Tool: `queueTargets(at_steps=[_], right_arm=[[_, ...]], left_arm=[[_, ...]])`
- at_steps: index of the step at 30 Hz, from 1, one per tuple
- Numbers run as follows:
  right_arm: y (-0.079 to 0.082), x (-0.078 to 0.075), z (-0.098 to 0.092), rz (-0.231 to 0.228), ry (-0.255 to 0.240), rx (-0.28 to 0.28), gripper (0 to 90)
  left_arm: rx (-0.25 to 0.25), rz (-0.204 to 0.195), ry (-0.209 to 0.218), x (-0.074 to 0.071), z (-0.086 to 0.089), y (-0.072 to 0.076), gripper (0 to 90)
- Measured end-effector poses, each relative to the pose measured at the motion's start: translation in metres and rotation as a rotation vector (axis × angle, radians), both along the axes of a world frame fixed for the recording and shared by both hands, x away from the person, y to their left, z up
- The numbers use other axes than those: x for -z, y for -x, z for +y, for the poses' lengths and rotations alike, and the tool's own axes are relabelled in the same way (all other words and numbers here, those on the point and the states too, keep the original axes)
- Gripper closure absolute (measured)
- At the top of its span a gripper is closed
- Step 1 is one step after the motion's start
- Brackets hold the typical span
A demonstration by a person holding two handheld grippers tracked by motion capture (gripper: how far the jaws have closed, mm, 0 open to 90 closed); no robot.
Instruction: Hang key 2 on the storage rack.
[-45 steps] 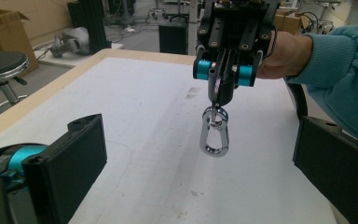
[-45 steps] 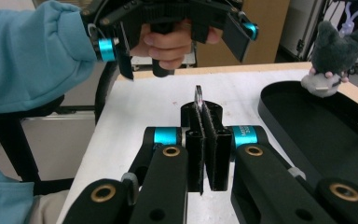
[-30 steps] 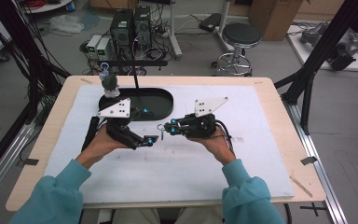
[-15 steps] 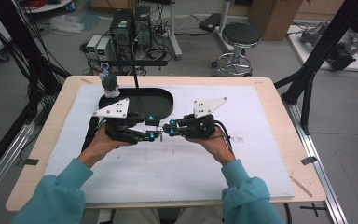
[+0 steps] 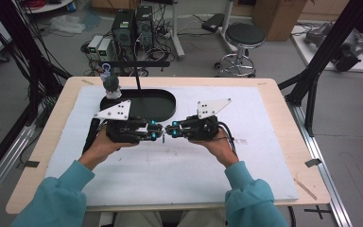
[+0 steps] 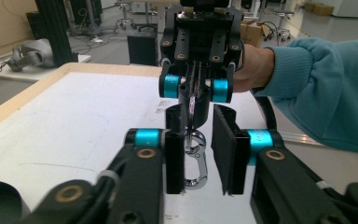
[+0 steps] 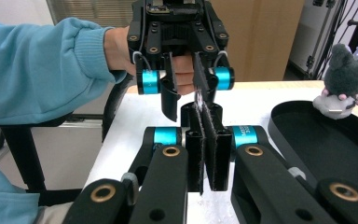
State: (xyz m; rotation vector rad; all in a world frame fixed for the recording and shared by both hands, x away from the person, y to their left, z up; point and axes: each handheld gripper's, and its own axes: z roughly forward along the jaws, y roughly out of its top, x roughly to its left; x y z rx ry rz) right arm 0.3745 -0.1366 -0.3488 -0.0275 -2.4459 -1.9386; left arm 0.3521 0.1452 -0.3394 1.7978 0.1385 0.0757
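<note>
At the middle of the white mat my two grippers meet tip to tip. My right gripper point(image 5: 171, 131) point(image 7: 204, 112) is shut on the upper end of a silver carabiner point(image 6: 196, 161) point(image 7: 198, 99). In the left gripper view the right gripper point(image 6: 193, 100) points at the camera with the clip hanging from it. My left gripper point(image 5: 157, 135) point(image 6: 199, 114) has its jaws on either side of the clip and has just been closing them. The left pad lies against the clip, while a gap shows at the other pad. From the right gripper view, the left gripper point(image 7: 185, 101) stands slightly apart.
A black oval tray point(image 5: 163, 101) point(image 7: 307, 140) lies just behind the grippers. A grey plush toy point(image 5: 112, 86) point(image 7: 342, 79) sits at its left end, beside a thin black stand point(image 5: 137, 78). The wooden table edge point(image 5: 283, 109) frames the mat. A stool point(image 5: 245, 35) stands beyond.
The left gripper's jaws have drawn in from wide apart to narrow around the carabiner. Both hands stay where they were, and the right gripper keeps its grip.
</note>
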Motion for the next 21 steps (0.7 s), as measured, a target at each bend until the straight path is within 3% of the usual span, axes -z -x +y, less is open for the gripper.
queueTargets(at_steps=[21], right_arm=[[-0.0006, 0.0013, 0.0014, 0.004, 0.004, -0.013, 88.2]], left_arm=[[-0.007, -0.022, -0.012, 0.0000, 0.0001, 0.0004, 86.9]])
